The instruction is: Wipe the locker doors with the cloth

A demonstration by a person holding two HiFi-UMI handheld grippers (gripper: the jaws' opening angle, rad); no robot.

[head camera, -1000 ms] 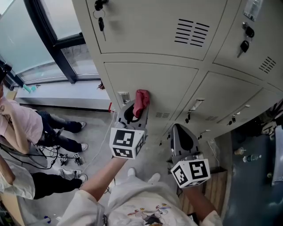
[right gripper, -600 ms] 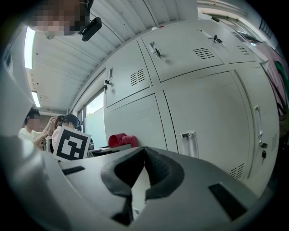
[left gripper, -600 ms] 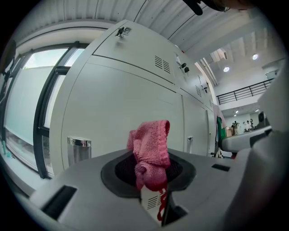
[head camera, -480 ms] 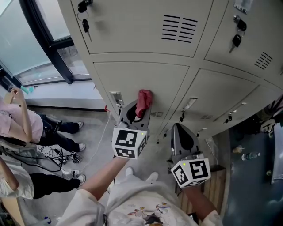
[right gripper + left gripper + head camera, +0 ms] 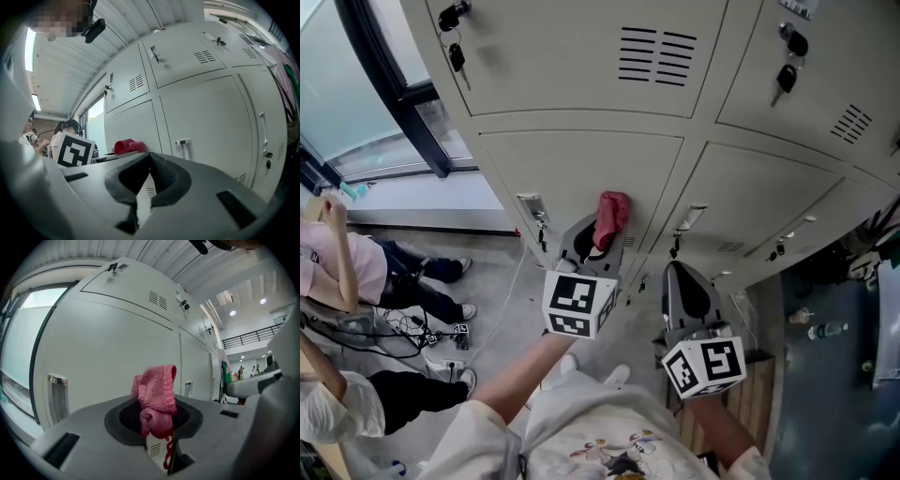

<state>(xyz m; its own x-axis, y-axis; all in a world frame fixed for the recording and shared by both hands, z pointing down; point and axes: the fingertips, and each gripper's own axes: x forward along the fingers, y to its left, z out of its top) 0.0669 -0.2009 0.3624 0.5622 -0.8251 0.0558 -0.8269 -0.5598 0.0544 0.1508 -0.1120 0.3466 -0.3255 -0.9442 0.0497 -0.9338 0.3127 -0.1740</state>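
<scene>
My left gripper is shut on a pink-red knitted cloth, which is pressed against a beige locker door near its right edge. In the left gripper view the cloth bunches up out of the shut jaws, with the locker door right behind it. My right gripper hangs lower and to the right, shut with nothing in it, pointing at the neighbouring locker door. The right gripper view shows its jaws meeting at the tips and the cloth off to the left.
Metal handles and hanging keys stick out from the locker fronts. People sit on the floor at the left by a window. A dark shelf area with bottles lies at the right.
My left gripper and the cloth have slid a little to the right along the locker door. The right gripper has held its place.
</scene>
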